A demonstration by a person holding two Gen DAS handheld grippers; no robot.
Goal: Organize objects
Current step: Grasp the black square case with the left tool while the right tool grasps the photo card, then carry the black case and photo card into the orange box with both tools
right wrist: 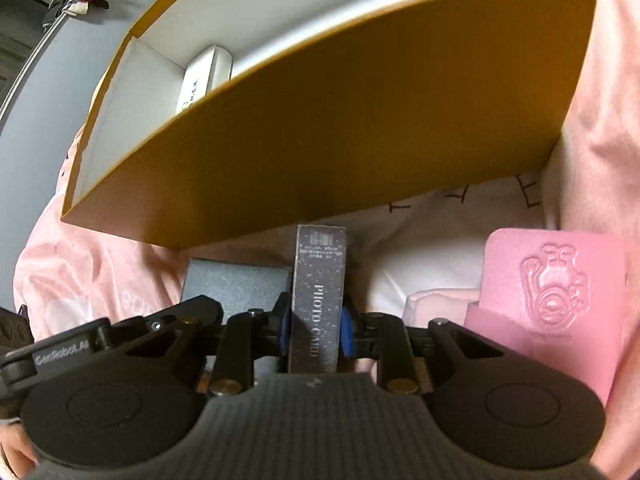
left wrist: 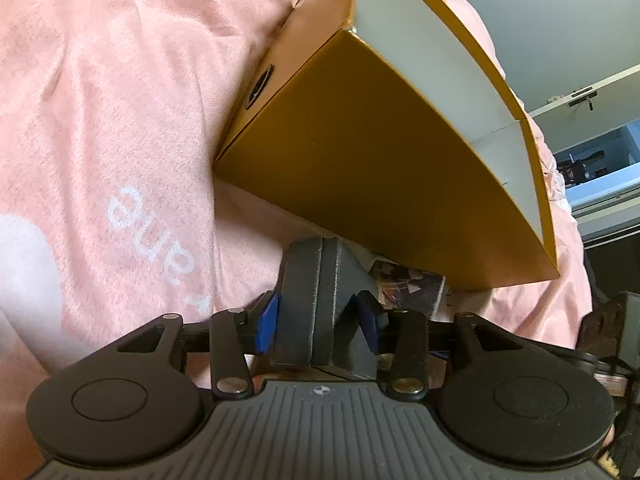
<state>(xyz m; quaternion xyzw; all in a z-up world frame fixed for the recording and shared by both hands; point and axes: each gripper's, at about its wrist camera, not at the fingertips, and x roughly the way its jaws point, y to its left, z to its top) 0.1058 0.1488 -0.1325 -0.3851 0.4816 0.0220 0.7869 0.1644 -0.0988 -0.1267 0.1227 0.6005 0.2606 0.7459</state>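
A yellow cardboard box [left wrist: 380, 168] with a white inside lies on a pink blanket; it also shows in the right wrist view [right wrist: 360, 132], with a white case [right wrist: 204, 80] inside it. My left gripper [left wrist: 318, 320] is shut on a dark grey box [left wrist: 316, 292] just below the yellow box. My right gripper [right wrist: 316, 332] is shut on a dark "PHOTO CARD" box [right wrist: 318, 292], held upright in front of the yellow box. The grey box [right wrist: 236, 284] and the left gripper sit just left of it.
The pink blanket [left wrist: 120, 100] with white lettering covers the surface. A pink embossed case [right wrist: 552, 300] lies at the right on a white cloth [right wrist: 432, 248]. A grey wall [right wrist: 40, 120] and shelving [left wrist: 600, 140] stand behind.
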